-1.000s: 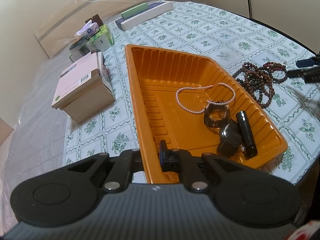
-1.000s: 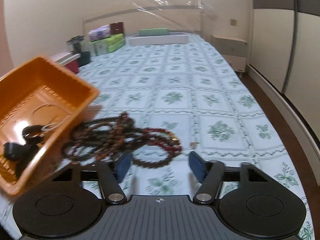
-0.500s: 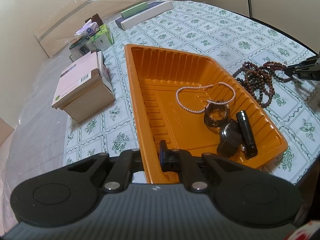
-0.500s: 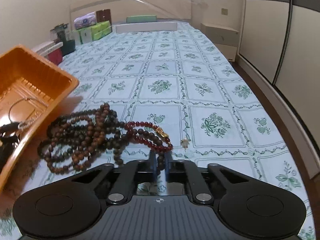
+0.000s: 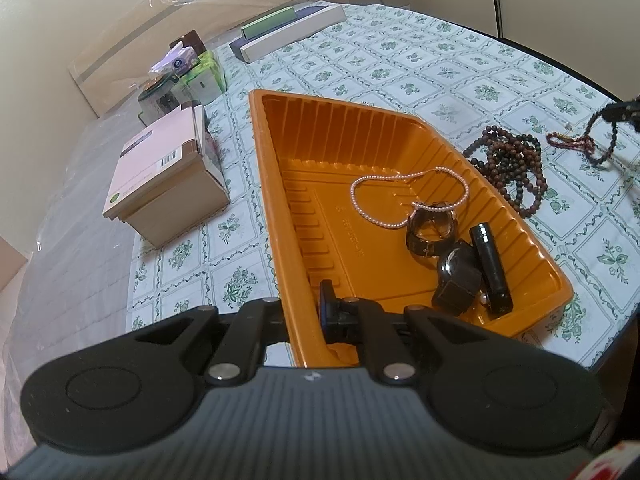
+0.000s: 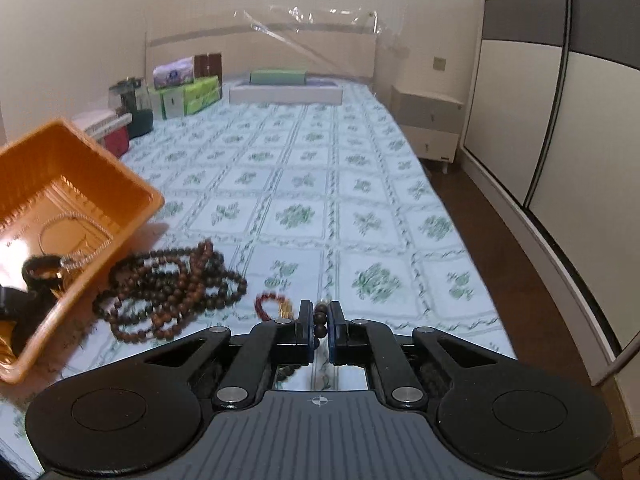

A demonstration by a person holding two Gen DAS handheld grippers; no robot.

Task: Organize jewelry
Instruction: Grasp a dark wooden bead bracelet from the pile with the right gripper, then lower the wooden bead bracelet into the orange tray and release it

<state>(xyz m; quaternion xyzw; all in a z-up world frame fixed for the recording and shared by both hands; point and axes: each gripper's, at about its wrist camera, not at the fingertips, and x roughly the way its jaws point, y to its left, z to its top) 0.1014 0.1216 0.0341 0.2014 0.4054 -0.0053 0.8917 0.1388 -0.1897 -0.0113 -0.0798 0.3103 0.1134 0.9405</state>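
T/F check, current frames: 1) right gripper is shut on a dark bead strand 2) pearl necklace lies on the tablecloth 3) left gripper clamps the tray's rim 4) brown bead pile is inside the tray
1) True: the right gripper pinches a dark bead strand.
2) False: the pearl necklace lies inside the orange tray.
3) True: the left gripper straddles the tray's near rim.
4) False: the brown bead pile sits on the tablecloth beside the tray.

A home bedroom: a bed [image 6: 320,208] under a green floral sheet fills the view, its headboard [image 6: 260,44] wrapped in plastic, with a nightstand [image 6: 430,120] and sliding wardrobe [image 6: 560,120] beside it.
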